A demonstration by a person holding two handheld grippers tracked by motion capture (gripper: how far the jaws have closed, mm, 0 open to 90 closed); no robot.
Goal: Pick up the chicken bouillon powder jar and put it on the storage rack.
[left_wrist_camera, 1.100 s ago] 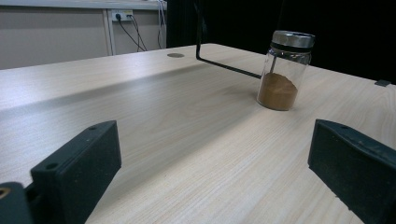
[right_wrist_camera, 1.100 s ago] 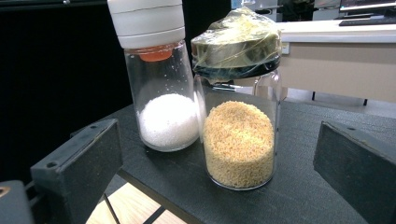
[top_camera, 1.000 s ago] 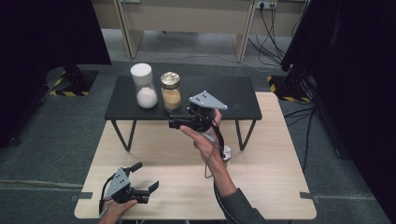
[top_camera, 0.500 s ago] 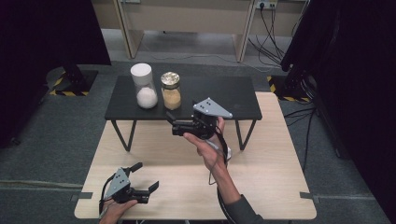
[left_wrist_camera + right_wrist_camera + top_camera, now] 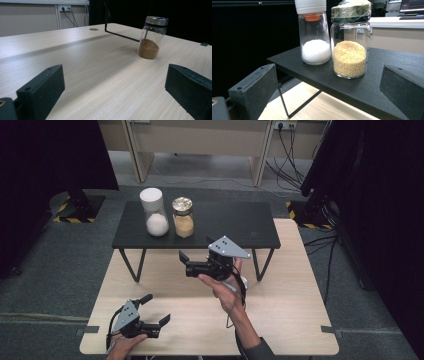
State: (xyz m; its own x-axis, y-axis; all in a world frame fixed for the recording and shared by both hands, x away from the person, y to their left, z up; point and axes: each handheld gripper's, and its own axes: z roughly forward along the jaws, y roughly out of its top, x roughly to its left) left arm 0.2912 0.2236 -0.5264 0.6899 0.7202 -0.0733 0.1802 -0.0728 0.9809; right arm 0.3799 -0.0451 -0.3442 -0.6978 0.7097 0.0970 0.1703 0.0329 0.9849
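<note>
The yellow-grain jar (image 5: 183, 218) sits upper-middle of the high view on the black shelf (image 5: 240, 225), touching-close to the white-lidded jar (image 5: 152, 211). My right gripper (image 5: 187, 262) hangs mid-frame facing it, jaws wide, empty. Left gripper (image 5: 156, 311) bottom left, wide too.

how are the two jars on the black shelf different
The white-lidded jar has a plain white cap and tapers upward; the gold-lidded jar has a metallic lid under clear wrap and straighter walls. The white-lidded jar holds fine white grains, the gold-lidded jar coarser yellow-tan grains, filled higher. In the high view the white-lidded jar stands left of the gold-lidded one. Both are clear glass, upright, side by side on the black shelf.
</note>
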